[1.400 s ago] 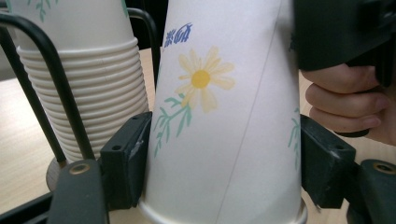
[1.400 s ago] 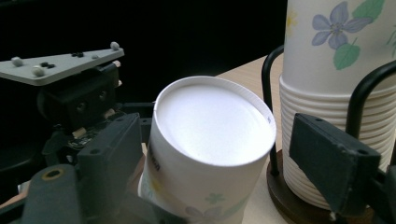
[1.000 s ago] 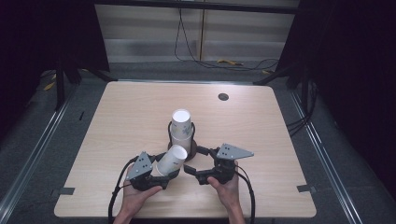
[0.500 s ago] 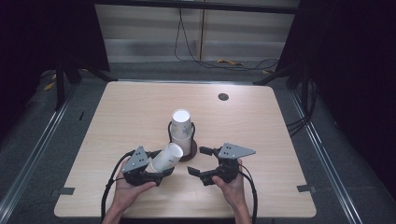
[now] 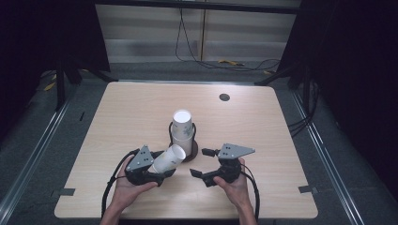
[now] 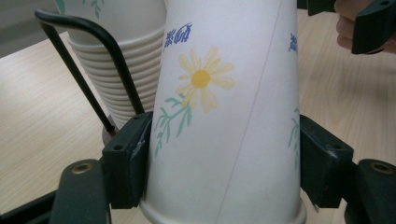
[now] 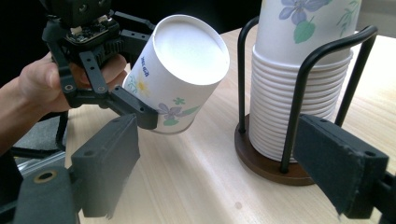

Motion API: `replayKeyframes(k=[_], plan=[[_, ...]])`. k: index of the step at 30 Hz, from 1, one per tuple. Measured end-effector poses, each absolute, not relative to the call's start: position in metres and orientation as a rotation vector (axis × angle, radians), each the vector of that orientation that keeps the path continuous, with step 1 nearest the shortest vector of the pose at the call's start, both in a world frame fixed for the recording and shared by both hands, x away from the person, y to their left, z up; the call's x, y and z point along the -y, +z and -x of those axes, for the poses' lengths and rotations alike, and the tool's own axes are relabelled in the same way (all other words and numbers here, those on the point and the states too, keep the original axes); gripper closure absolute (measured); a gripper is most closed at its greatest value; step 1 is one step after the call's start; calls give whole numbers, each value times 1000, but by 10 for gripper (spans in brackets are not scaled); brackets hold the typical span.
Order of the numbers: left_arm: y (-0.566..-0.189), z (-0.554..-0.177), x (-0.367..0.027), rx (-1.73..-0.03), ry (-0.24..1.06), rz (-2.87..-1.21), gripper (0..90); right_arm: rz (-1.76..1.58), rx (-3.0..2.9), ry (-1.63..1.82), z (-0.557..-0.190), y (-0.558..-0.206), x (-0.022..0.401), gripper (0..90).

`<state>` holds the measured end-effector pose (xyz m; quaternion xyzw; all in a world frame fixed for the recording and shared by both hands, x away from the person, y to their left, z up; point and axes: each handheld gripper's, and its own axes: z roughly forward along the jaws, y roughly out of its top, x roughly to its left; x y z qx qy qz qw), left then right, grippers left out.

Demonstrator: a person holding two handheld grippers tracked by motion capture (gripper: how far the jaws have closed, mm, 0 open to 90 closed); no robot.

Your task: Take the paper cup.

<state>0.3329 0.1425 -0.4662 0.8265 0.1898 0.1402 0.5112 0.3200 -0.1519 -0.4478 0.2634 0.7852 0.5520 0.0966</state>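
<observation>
A white paper cup (image 5: 169, 159) with a flower print lies tilted, bottom up toward the stack, and my left gripper (image 5: 162, 165) is shut on it. In the left gripper view the jaws press the cup (image 6: 224, 116) from both sides near its rim. A stack of the same cups (image 5: 182, 129) stands upside down in a black wire holder (image 5: 193, 140) on a round wooden base, just beyond the held cup. My right gripper (image 5: 201, 162) is open, right of the stack and near it. The right gripper view shows the held cup (image 7: 182, 70), the left gripper (image 7: 93, 56) and the stack (image 7: 299, 93).
The light wooden table (image 5: 117, 117) has a small dark round hole (image 5: 224, 97) at its far right. Cables run across the floor behind the table. Black cables trail from both grippers toward the near edge.
The left gripper and its cup have shifted slightly to the left, away from the stack. The right gripper has hardly moved.
</observation>
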Motion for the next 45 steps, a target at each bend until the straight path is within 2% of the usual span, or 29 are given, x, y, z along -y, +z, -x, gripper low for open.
replayKeyframes(k=[8,11,20,29,45], plan=[[-466,-336,-140,-428,330,-2060,291,-761,-2380,1577,-323,-446,150,148],[-462,-336,-139,-407,351,-2086,291,-739,-2402,1562,-324,-445,150,187],[-455,-341,-133,-346,348,-2165,294,-710,-2459,1491,-327,-440,150,180],[-456,-340,-125,-300,342,-2239,294,-665,-2527,1360,-329,-436,146,232],[-454,-337,-110,-201,318,-2351,294,-634,-2648,1237,-334,-441,139,219]])
